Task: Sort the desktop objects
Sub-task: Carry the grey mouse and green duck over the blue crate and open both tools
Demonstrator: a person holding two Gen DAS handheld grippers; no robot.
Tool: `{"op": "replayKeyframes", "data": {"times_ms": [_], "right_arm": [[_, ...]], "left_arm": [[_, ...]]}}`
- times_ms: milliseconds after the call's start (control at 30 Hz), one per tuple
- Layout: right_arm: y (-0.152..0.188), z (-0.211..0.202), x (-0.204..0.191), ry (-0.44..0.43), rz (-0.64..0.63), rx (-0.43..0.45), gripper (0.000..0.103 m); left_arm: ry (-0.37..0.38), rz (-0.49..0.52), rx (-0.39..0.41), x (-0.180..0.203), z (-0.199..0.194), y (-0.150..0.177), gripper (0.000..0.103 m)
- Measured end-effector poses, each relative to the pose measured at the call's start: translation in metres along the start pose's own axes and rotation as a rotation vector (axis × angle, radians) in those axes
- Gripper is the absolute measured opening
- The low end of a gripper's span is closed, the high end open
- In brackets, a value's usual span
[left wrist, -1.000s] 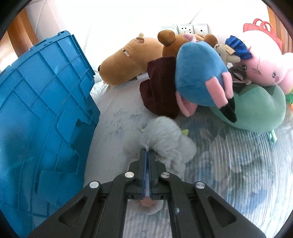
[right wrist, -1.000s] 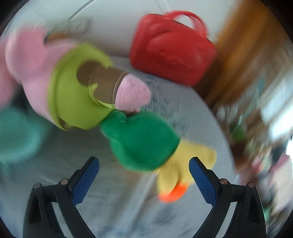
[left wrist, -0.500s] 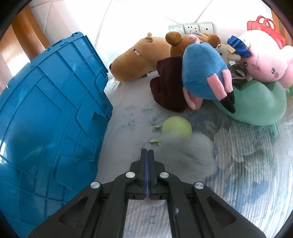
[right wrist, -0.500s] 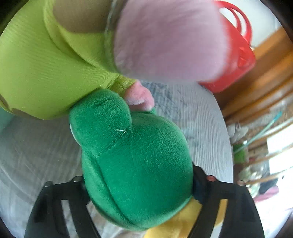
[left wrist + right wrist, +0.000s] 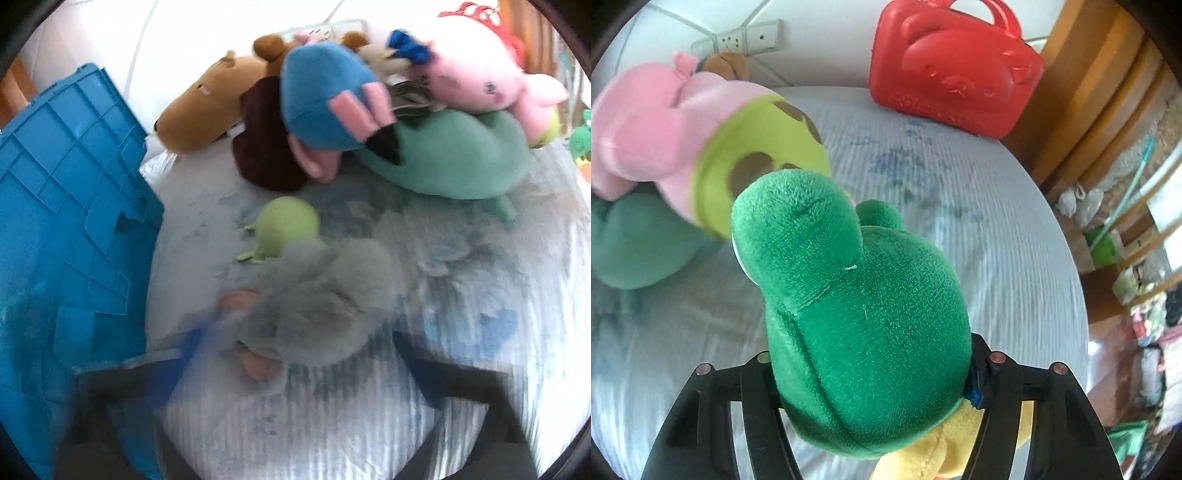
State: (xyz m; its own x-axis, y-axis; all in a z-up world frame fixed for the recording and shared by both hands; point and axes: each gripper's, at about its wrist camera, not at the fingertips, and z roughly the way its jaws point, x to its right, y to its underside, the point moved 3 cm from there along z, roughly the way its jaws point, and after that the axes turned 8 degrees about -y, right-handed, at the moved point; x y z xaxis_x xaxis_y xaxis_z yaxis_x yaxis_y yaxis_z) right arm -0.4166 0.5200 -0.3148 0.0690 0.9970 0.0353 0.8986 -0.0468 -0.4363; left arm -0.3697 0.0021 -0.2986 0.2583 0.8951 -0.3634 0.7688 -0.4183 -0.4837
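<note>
Pale bedsheet (image 5: 960, 206), left gripper (image 5: 295, 354) just sprung apart over grey plush (image 5: 317, 306), right gripper (image 5: 871, 376) just clamped on green plush (image 5: 864, 317)

Both wrist views look steeply down, close over the bed — sharing the pink plush (image 5: 480, 77) (blurred) (image 5: 646, 125).

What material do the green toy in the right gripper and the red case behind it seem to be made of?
Green toy: soft plush fabric, probably polyester; short fuzzy pile and stitched seams show. Red case: apparently hard moulded plastic, glossy, with an embossed bear face and rigid handles.
</note>
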Motion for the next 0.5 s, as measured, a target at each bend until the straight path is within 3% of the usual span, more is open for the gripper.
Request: {"op": "replayKeyframes", "data": {"times_ms": [167,333,367,400,433,467,500], "right_arm": [[0.024,-0.023,-0.008,-0.012,0.033,0.005,0.065],[0.038,-0.038,-0.013,-0.019,0.053,0.010,0.065],[0.040,-0.039,-0.015,-0.021,0.056,0.009,0.065],[0.043,-0.043,-0.018,-0.021,0.058,0.009,0.065],[0.046,-0.047,-0.022,-0.021,0.060,0.009,0.065],[0.046,-0.048,-0.021,-0.021,0.062,0.010,0.065],[0.049,-0.052,-0.025,-0.023,0.066,0.009,0.065]], "left_arm": [[0.001,0.124,0.054,0.014,0.010,0.006,0.103],[-0.037,0.432,0.174,0.047,0.055,0.004,0.103],[-0.057,0.502,0.146,0.055,0.074,0.007,0.102],[-0.059,0.528,0.111,0.057,0.088,0.010,0.095],[-0.062,0.552,0.075,0.059,0.102,0.013,0.070],[-0.053,0.516,0.067,0.056,0.108,0.009,0.039],[-0.045,0.479,0.060,0.052,0.113,0.005,0.037]]}}
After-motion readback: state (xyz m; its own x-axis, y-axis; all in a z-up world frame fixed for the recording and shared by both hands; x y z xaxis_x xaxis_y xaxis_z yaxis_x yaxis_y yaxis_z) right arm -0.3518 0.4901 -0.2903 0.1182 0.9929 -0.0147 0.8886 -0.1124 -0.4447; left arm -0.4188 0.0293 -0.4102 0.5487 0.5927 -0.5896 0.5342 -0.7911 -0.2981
